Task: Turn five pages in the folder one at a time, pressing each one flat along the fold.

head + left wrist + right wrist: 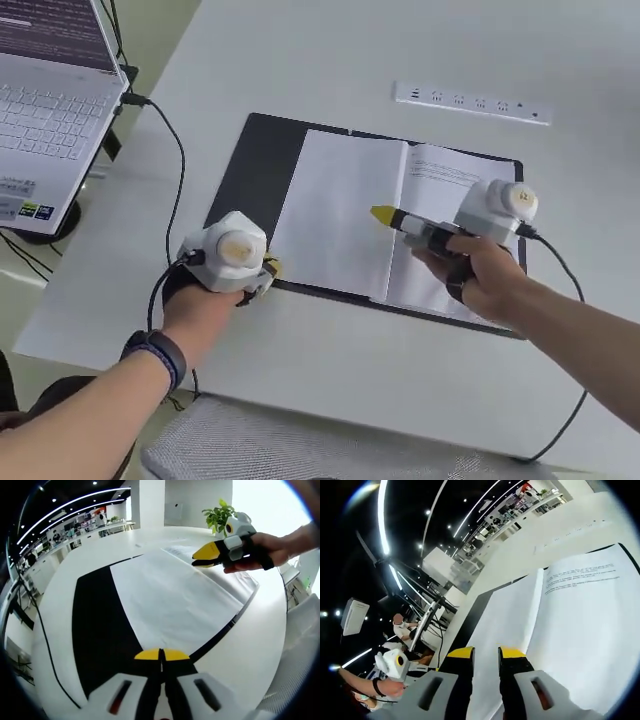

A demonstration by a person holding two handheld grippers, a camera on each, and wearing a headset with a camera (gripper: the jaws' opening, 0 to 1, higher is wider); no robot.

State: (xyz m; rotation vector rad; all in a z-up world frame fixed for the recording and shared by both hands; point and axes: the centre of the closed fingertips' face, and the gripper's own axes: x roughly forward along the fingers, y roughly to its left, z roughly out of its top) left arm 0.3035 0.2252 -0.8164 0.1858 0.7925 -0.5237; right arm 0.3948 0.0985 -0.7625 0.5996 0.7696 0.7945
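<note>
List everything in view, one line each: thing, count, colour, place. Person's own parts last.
table: one, white, under everything
folder: one, black, open mid-table
pages: white, in folder; right one printed
power strip: one, white, beyond folder
laptop: one, silver, far left
cable: one, black, from laptop past folder's left edge
left tongs: yellow tips, shut, at folder's near left corner
right tongs: yellow tips, slightly apart, over the fold
left hand, right hand: holding the tongs

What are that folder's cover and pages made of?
The cover looks like matte black plastic or card: dull, flat, no glare. The pages look like thin white paper: printed text, and a soft curve near the fold.
</note>
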